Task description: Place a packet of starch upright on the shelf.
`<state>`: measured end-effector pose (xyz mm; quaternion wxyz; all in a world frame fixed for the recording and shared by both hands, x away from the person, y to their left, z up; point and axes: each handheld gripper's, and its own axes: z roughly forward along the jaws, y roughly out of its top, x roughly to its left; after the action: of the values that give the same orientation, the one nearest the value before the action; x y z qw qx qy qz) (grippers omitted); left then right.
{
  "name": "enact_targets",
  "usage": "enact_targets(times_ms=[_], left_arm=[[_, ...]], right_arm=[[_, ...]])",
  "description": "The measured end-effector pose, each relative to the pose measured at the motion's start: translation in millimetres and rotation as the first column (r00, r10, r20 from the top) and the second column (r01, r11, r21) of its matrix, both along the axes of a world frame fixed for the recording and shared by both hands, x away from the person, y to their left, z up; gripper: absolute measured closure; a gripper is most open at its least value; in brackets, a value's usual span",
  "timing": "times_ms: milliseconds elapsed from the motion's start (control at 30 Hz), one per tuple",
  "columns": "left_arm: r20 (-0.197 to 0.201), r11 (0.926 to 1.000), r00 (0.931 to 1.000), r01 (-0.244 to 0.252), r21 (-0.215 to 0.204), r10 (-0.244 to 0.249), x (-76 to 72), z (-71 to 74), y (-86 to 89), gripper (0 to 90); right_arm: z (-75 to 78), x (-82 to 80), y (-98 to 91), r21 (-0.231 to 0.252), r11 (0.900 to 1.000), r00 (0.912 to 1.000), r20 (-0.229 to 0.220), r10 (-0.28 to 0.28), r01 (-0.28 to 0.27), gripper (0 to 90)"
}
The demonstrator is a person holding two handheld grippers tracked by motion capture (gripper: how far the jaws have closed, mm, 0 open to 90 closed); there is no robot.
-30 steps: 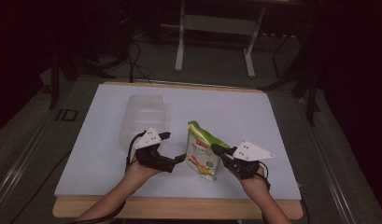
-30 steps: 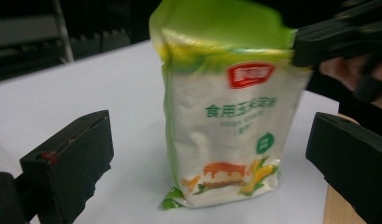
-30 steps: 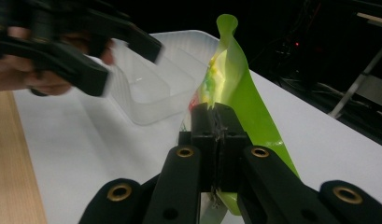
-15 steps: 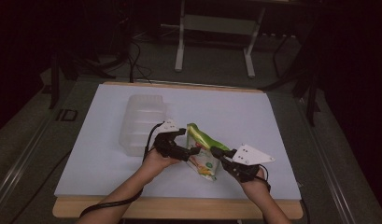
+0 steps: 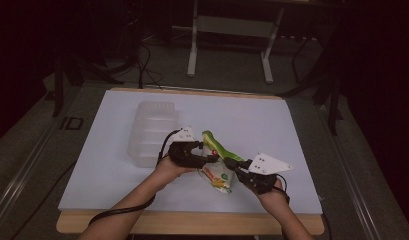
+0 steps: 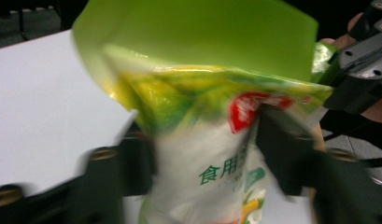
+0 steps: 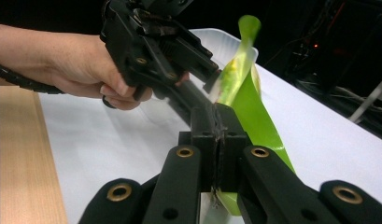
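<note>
Translucent plastic, ribbed along its sides: that is the storage box [image 5: 153, 132] I see at the left of the white worktop [image 5: 297, 130], lying just beside my left hand [image 5: 164, 167]. The left gripper [image 5: 204, 156] reaches rightward from that hand to the green and white food pouch [image 5: 218, 167], which stands lifted off the worktop between my two tools, near the front edge. In the left gripper view the pouch [image 6: 212, 140] sits between the two black jaws, one on each flank of its white middle, with printed green characters and a red patch facing me. Those jaws have just been closing in on it; the picture is blurred, so I cannot tell whether the pads already press the film or only flank it. The pouch's green top flap folds up and back above them.

Further right, the right gripper [image 5: 231, 164] has its jaws brought fully together on the pouch's edge; in the right gripper view I see the gripper [image 7: 219, 140] pinching the thin green film [image 7: 254, 116] flat between its pads, with the left gripper [image 7: 212, 74] beyond it. My right hand [image 5: 272, 192] holds that tool low, near the worktop's wooden front lip [image 5: 192, 222].
</note>
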<state>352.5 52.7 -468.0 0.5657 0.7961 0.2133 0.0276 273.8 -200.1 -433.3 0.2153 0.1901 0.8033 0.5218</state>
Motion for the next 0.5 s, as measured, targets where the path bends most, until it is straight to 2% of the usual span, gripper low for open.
enact_targets(times_ms=[167, 200, 267, 333, 500], left_arm=[[0.023, 0.9997, 0.9997, -0.013, 0.022, 0.013, -6.3, -1.6, -4.7, 81.5], [0.025, 0.9995, 0.9994, -0.023, 0.021, 0.022, -7.1, -2.2, -5.5, 84.4], [0.016, 0.9996, 0.9996, -0.024, 0.011, 0.024, -6.6, -2.3, -4.8, 85.1], [-0.013, 0.9992, 0.9991, -0.039, -0.007, 0.039, -7.0, -1.8, -4.5, 85.3], [-0.026, 0.9978, 0.9976, -0.064, -0.017, 0.064, -12.2, 7.1, -6.7, 86.0]], right_arm=[[-3.4, 1.0, 4.0, -0.01, 0.9999, 0.9999, -0.012, -0.004, 0.004, 88.7], [-4.1, 1.7, 4.7, -0.007, 1.0, 0.9998, -0.017, -0.007, 0.007, 88.6], [-4.4, 1.9, 5.2, -0.002, 0.9999, 0.9997, -0.021, -0.014, 0.014, 87.8], [-3.3, 1.9, 4.3, 0.008, 0.9997, 0.9994, -0.025, -0.023, 0.023, 86.5], [2.5, 2.2, -1.6, 0.067, 0.9978, 0.9994, -0.033, -0.003, 0.006, 78.5]])
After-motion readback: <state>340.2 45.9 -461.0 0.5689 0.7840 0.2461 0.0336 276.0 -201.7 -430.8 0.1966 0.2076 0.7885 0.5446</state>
